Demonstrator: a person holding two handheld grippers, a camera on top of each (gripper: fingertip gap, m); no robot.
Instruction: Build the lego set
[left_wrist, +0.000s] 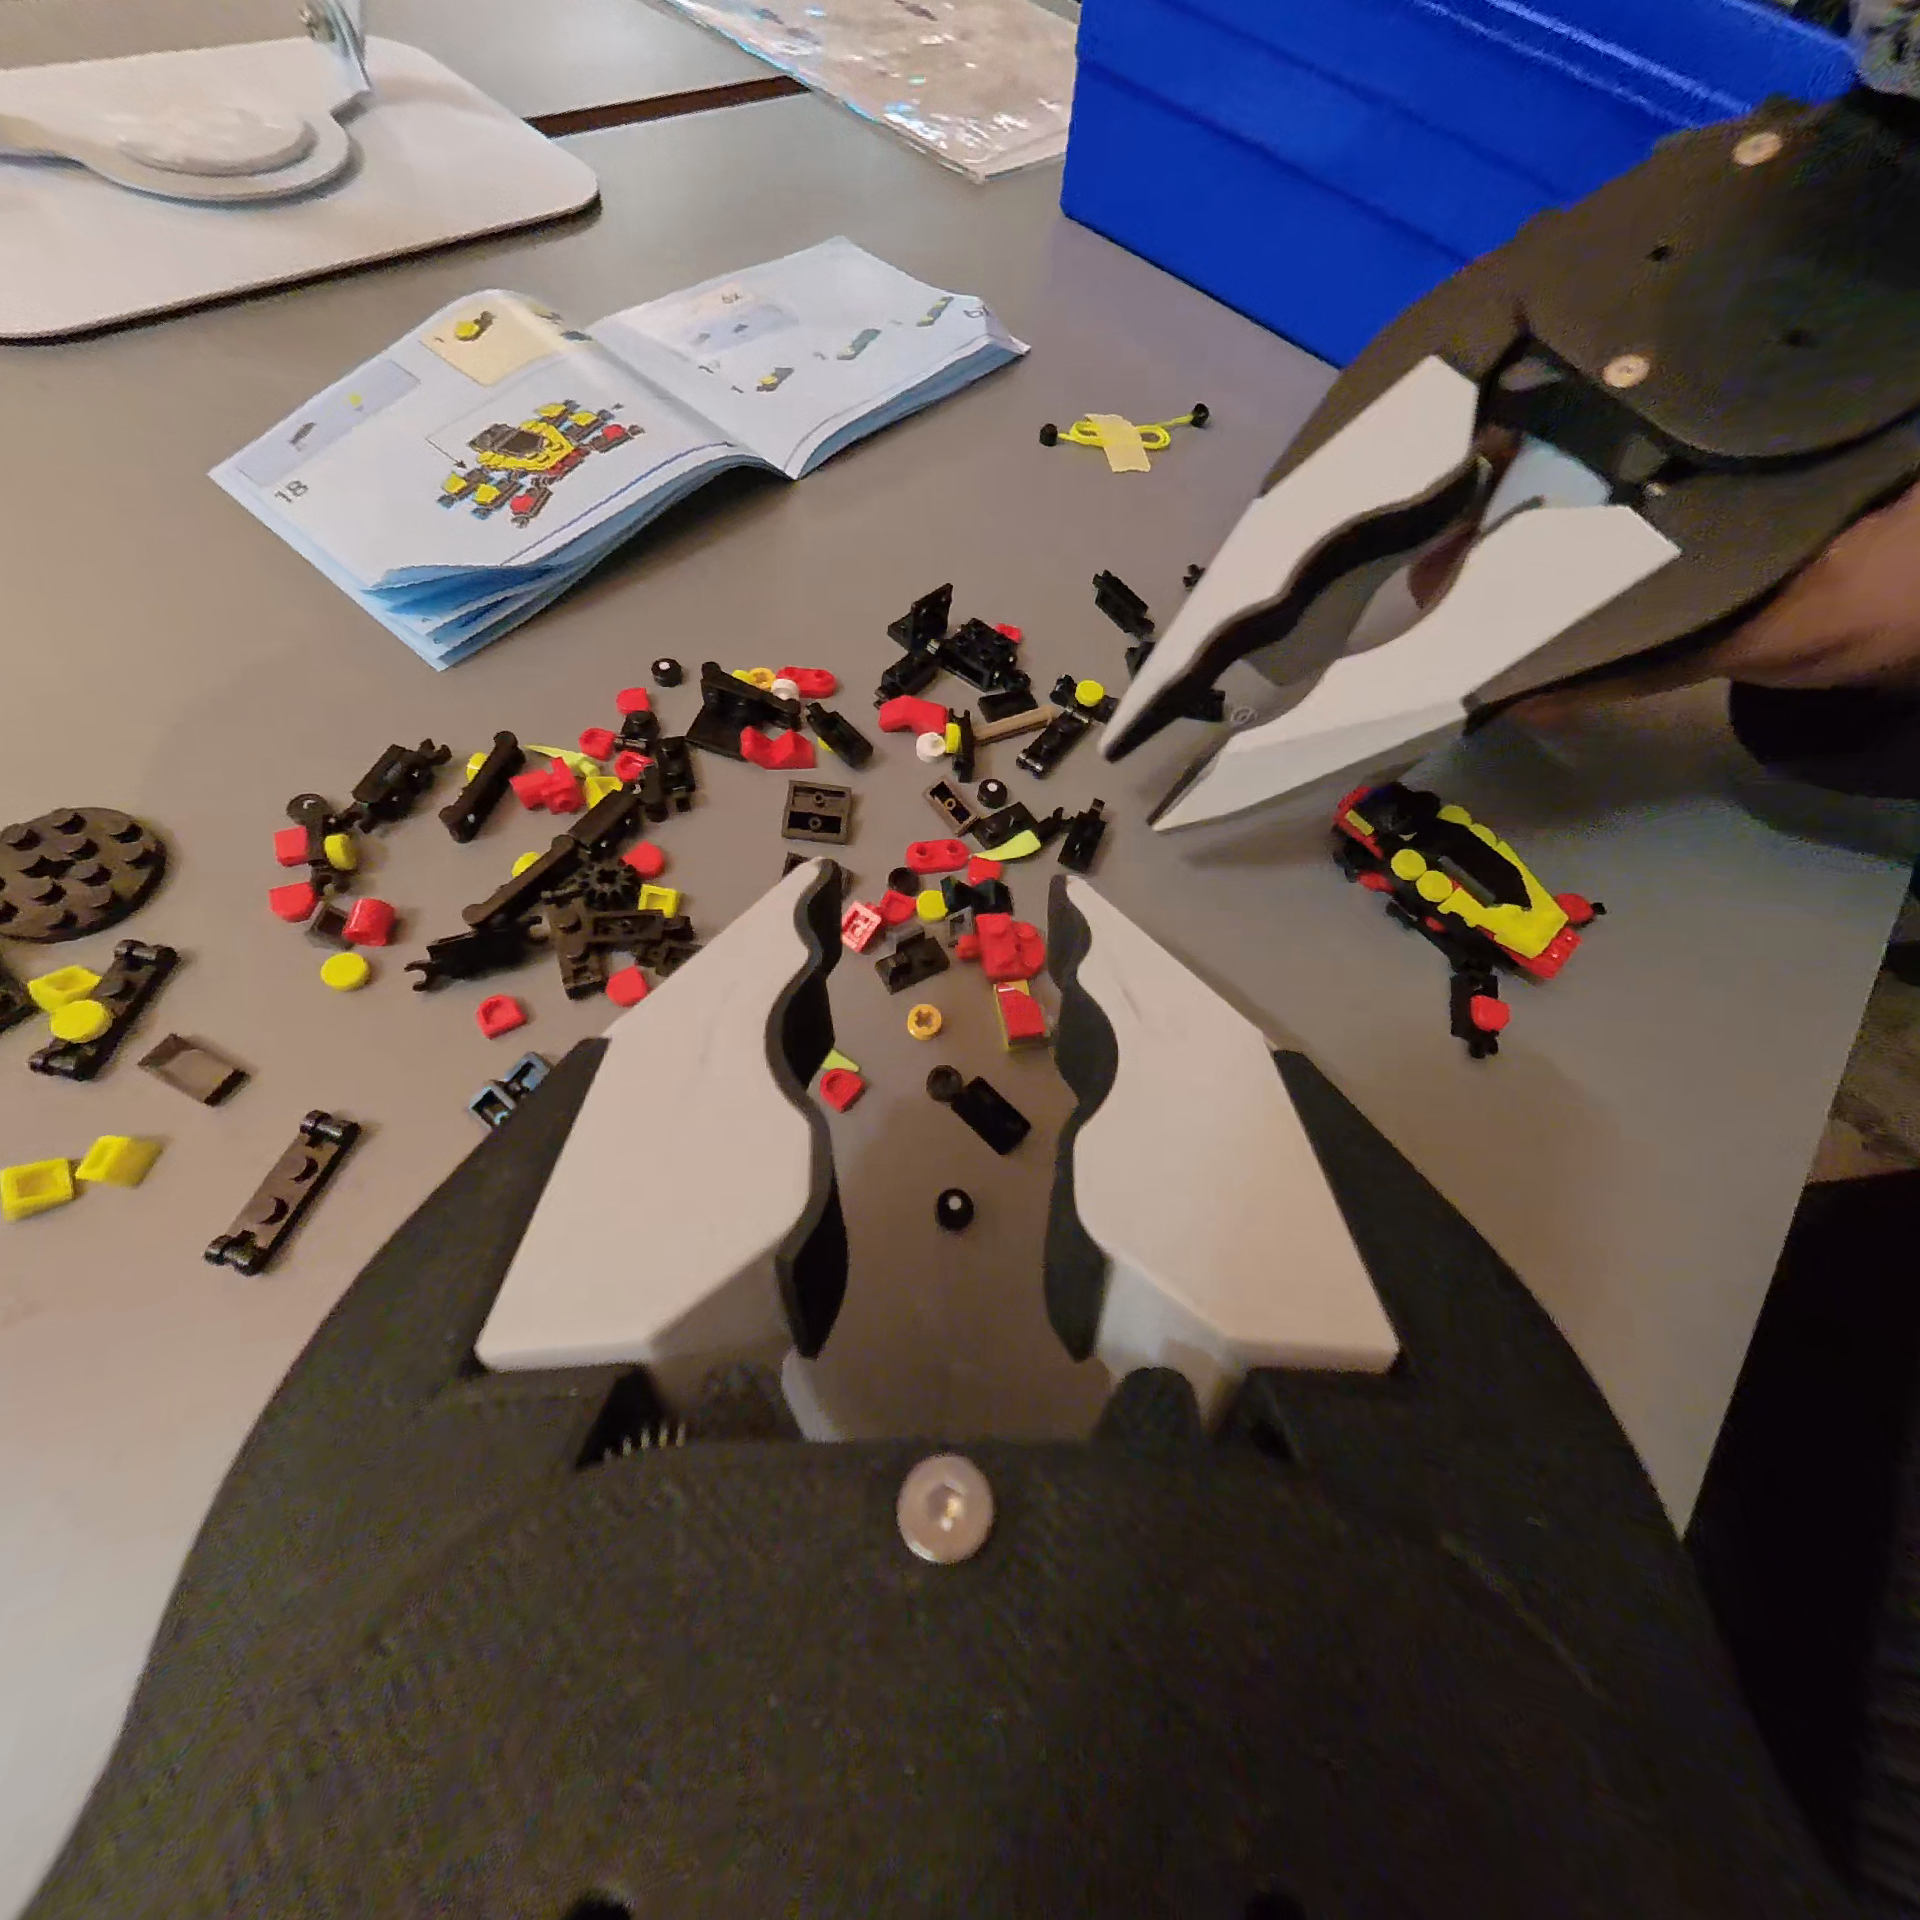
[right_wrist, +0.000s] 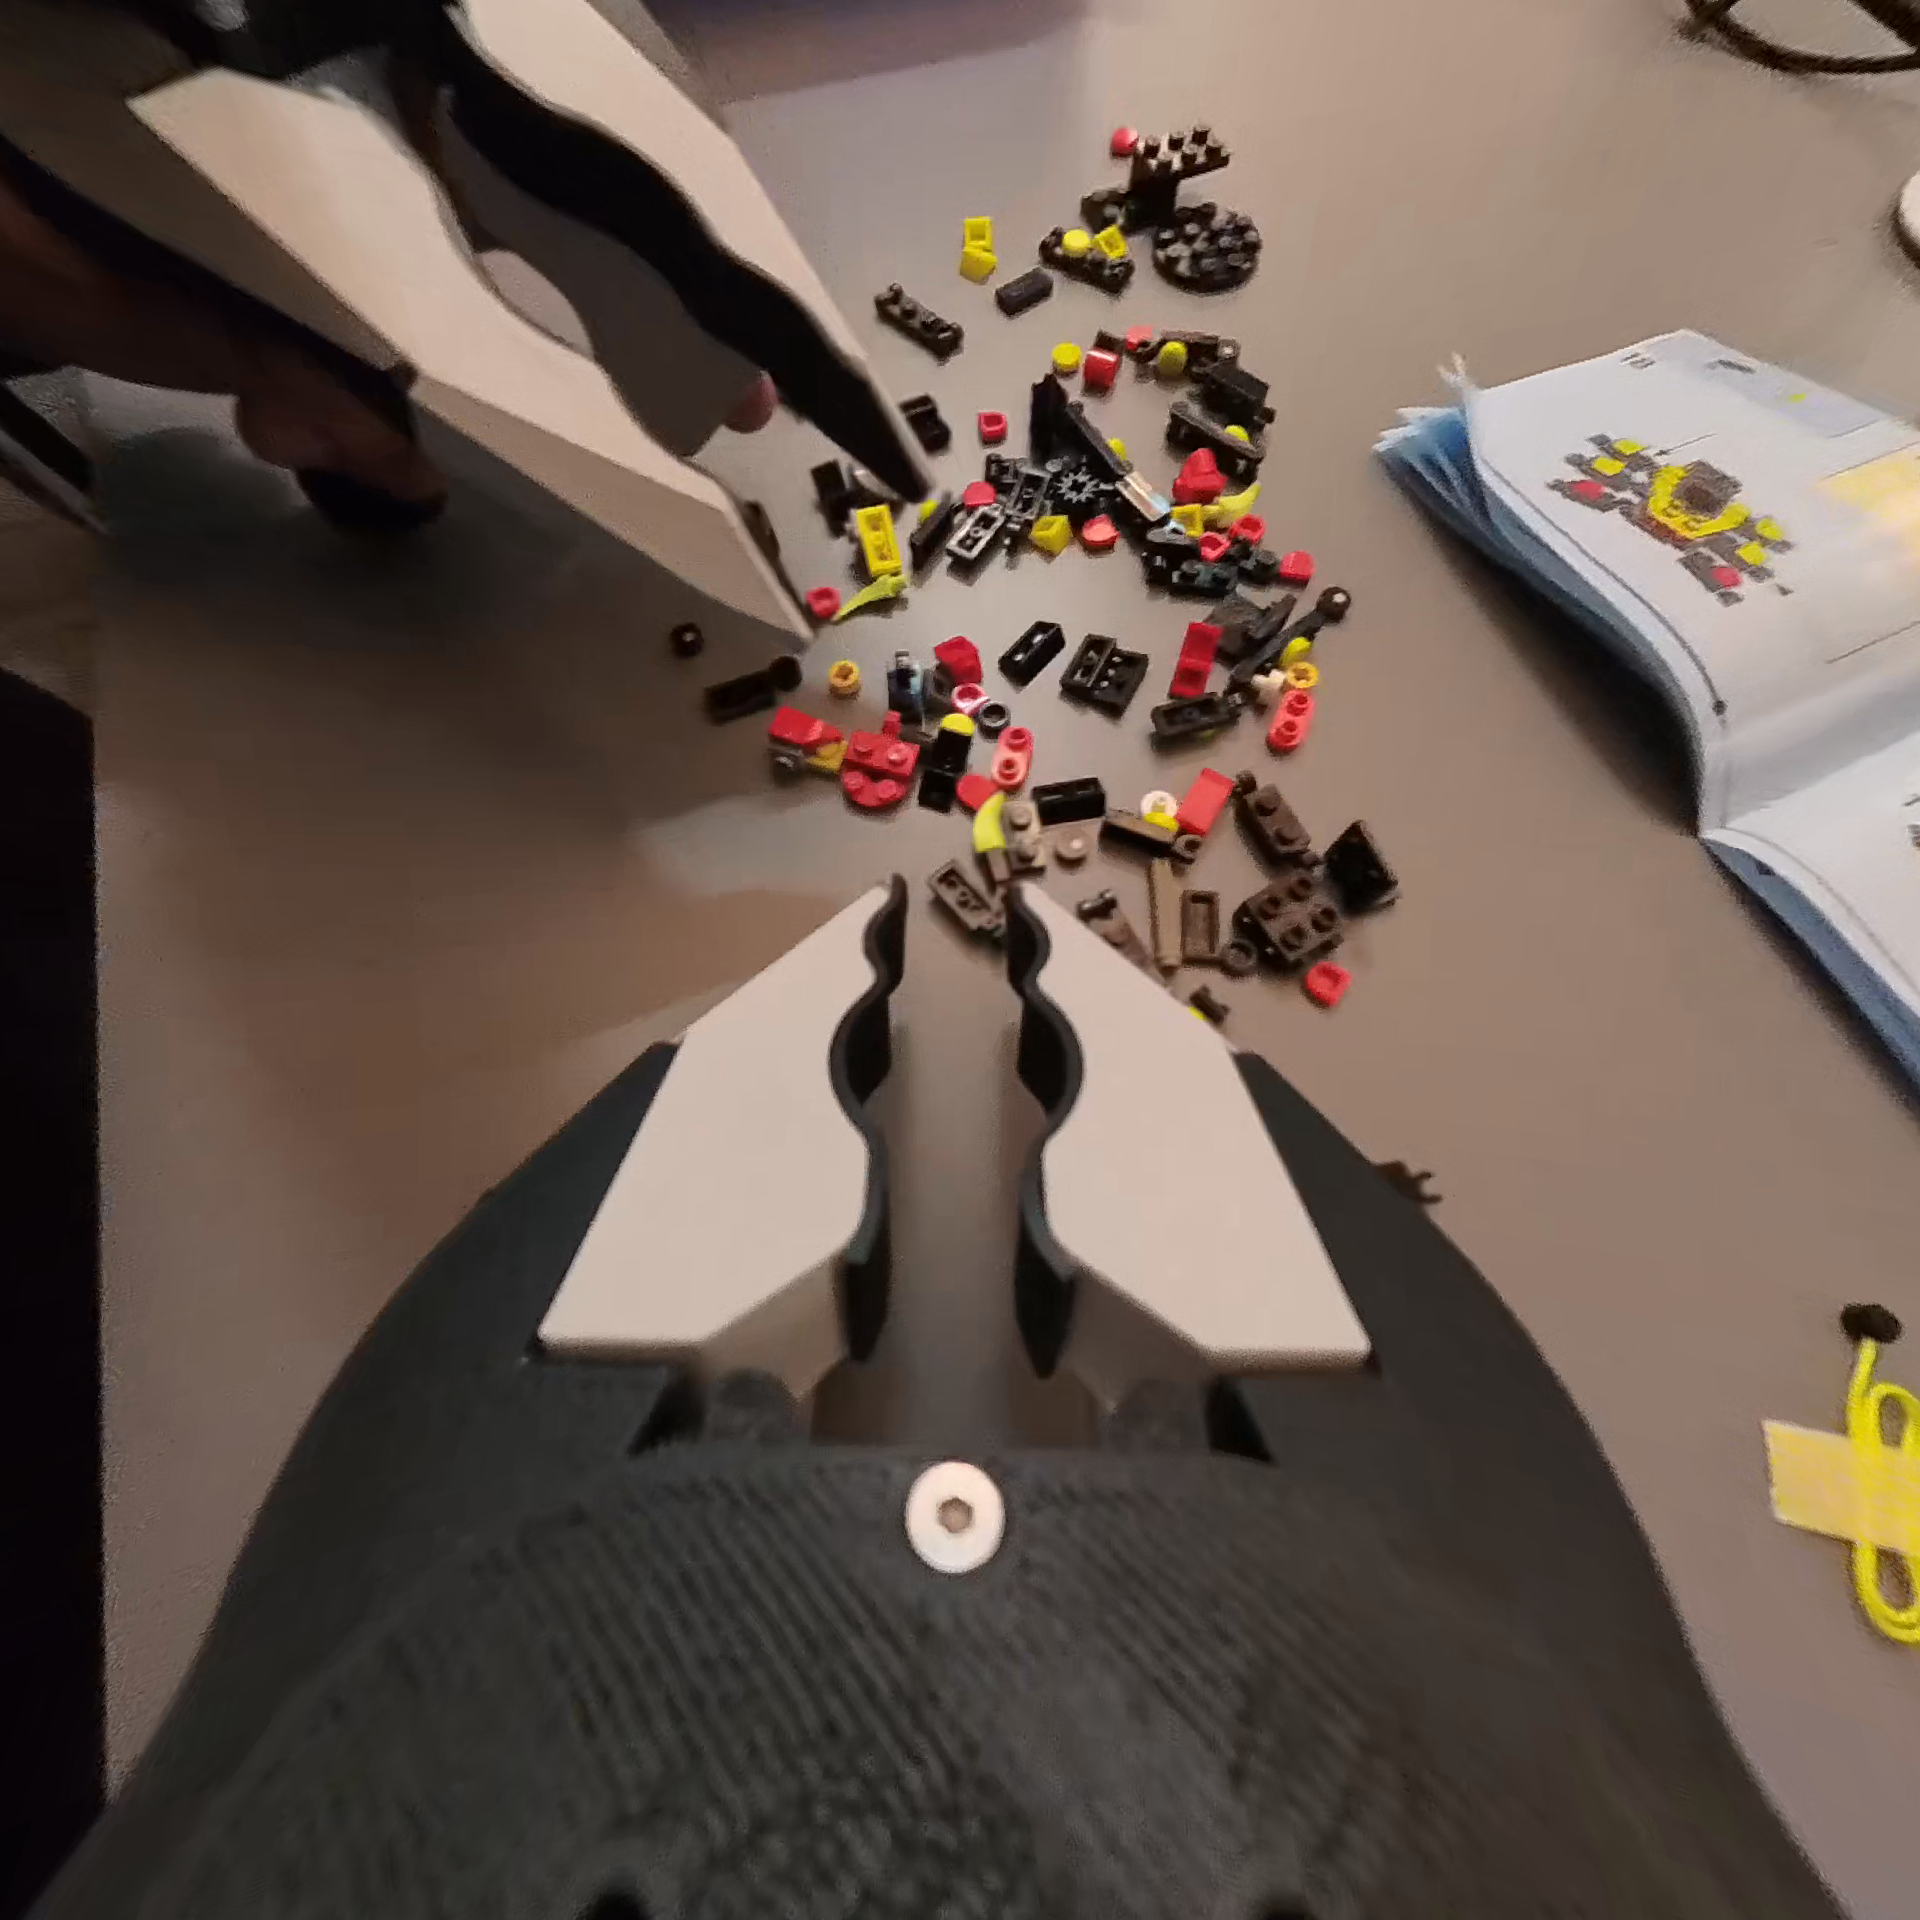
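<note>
Right now my left gripper (left_wrist: 940, 883) hangs spread and empty over the red, yellow and black brick pieces (left_wrist: 997, 940) scattered on the tabletop (left_wrist: 1247, 1039), while my right gripper (right_wrist: 954, 899), also parted, hovers empty at the pile's near edge.

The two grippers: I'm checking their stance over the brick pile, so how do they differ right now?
The left gripper has its jaws spread wide above red and black bricks; the right gripper has a narrower gap near a black plate. The left gripper sits mid-pile, the right gripper at its edge. Both hold nothing.
</note>
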